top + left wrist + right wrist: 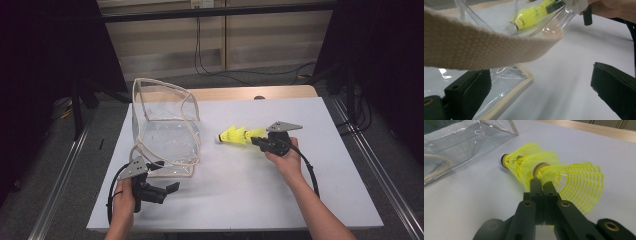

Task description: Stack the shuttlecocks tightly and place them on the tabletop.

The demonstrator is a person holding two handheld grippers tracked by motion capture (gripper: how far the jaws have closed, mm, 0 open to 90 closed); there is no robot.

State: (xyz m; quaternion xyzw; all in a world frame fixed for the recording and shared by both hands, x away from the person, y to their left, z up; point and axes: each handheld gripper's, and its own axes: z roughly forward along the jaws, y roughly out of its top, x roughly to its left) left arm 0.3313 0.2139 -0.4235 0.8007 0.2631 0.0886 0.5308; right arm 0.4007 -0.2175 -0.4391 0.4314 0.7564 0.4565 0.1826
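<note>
Three nested yellow shuttlecocks (554, 173) show clearly in the right gripper view, a count the high view blurs into one yellow streak. Their skirts are netted plastic, with pale cork tips ringed dark. They hang low over the white table (240, 190), at about 3 o'clock from the clear bag (165, 127) with its beige trim. The right gripper (543, 187) has its jaws pinched tight on the nearest skirt's edge. The left gripper (541, 92) stands wide apart, its webbing strap (474, 47) overhead, probably not touching.
</note>
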